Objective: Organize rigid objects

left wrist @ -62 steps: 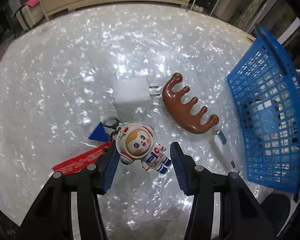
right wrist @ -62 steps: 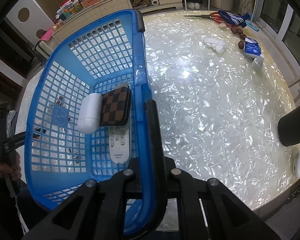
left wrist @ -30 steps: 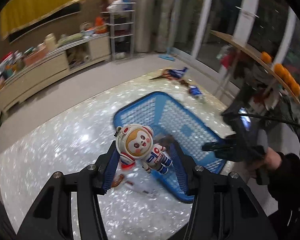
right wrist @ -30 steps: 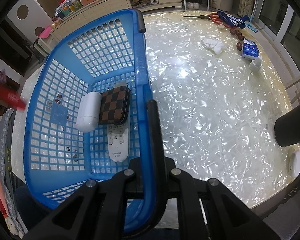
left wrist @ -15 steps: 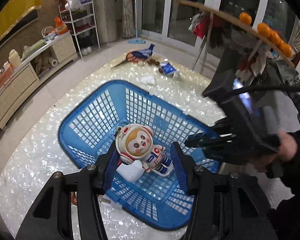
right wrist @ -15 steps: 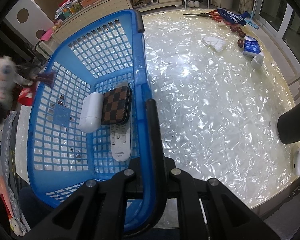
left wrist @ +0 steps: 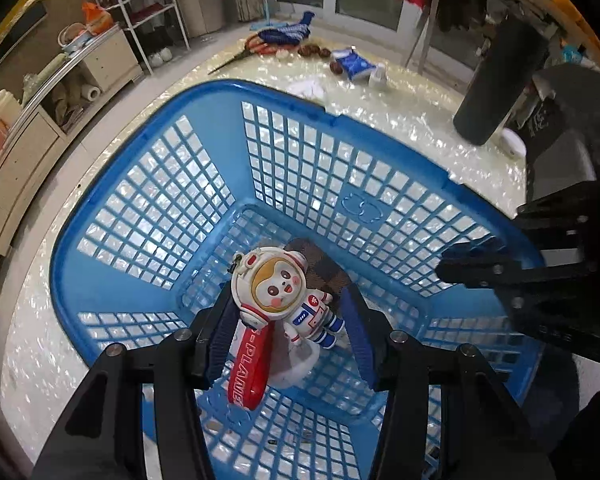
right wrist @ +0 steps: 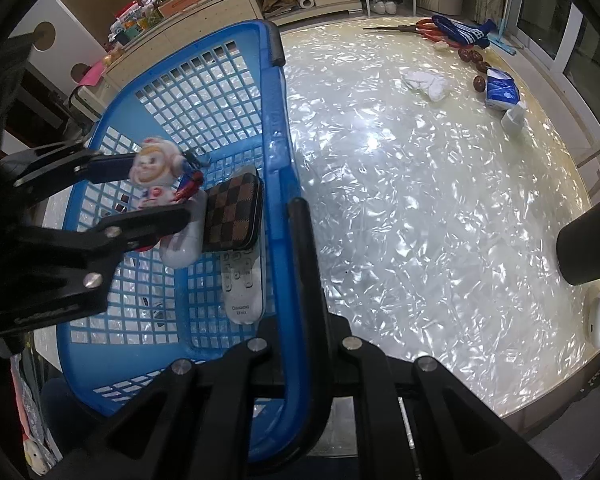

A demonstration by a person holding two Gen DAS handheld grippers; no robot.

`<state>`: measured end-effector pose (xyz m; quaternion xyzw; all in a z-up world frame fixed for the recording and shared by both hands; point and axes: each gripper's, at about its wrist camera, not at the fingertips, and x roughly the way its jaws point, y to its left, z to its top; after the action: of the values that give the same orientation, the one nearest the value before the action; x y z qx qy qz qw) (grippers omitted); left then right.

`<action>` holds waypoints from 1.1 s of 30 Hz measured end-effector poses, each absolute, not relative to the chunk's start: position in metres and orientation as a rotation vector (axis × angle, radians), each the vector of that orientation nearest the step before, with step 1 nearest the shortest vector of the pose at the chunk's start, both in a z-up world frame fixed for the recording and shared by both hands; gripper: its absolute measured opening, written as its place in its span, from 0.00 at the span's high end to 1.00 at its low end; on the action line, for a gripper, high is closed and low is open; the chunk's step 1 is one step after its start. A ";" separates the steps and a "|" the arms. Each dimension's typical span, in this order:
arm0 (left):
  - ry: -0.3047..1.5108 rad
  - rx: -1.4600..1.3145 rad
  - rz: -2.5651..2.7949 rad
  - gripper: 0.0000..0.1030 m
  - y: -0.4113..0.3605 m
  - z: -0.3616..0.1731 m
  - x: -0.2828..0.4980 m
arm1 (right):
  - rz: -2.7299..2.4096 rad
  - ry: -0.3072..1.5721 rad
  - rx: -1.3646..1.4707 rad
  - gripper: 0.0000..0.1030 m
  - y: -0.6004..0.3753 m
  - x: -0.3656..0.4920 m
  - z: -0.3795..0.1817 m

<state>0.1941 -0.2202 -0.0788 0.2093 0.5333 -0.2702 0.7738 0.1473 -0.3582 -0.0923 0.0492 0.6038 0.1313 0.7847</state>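
Two seconds back the left gripper [left wrist: 286, 312] was closed on the astronaut figure [left wrist: 284, 292] at the table; now it hangs over the inside of the blue basket [left wrist: 148, 216], pointing steeply down, with the figure's red strap [left wrist: 248, 364] dangling below.

By size: the pearly table [right wrist: 420, 200] carries the basket near its left edge. The right gripper [right wrist: 300, 280] is clamped nearly closed on the basket's near-right rim, steadying it. On the basket floor, along its right wall, lie a checkered case [right wrist: 232, 216], a white remote [right wrist: 242, 284] and a white capsule-shaped case [right wrist: 184, 240]. The left jaws stand at a middling width, pressing the figure by its helmet and body, above the capsule case.

To finish well, I judge the figure should go lower and toward the bare mesh at the basket's left side before the jaws part, so it does not bounce off the cases. The strap should land inside too.
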 end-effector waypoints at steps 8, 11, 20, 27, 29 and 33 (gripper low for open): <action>1.200 0.507 -0.579 0.46 -0.234 -0.099 0.206 | 0.280 1.302 0.100 0.93 -0.357 0.147 -0.094; 1.221 0.538 -0.589 0.46 -0.239 -0.103 0.208 | 0.282 1.301 0.098 0.93 -0.358 0.146 -0.094; 1.254 0.547 -0.535 0.31 -0.239 -0.106 0.216 | 0.285 1.301 0.090 0.93 -0.356 0.147 -0.095; 1.200 0.618 -0.552 0.10 -0.242 -0.098 0.206 | 0.287 1.299 0.098 0.93 -0.357 0.147 -0.095; 1.200 0.633 -0.537 0.10 -0.239 -0.095 0.206 | 0.289 1.299 0.101 0.93 -0.357 0.147 -0.095; 1.183 0.624 -0.511 0.10 -0.223 -0.070 0.206 | 0.293 1.298 0.104 0.93 -0.358 0.146 -0.095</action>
<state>0.2062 -0.2232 -0.0704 0.2859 0.5423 -0.2342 0.7545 0.1464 -0.3577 -0.0950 0.0483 0.6020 0.1361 0.7854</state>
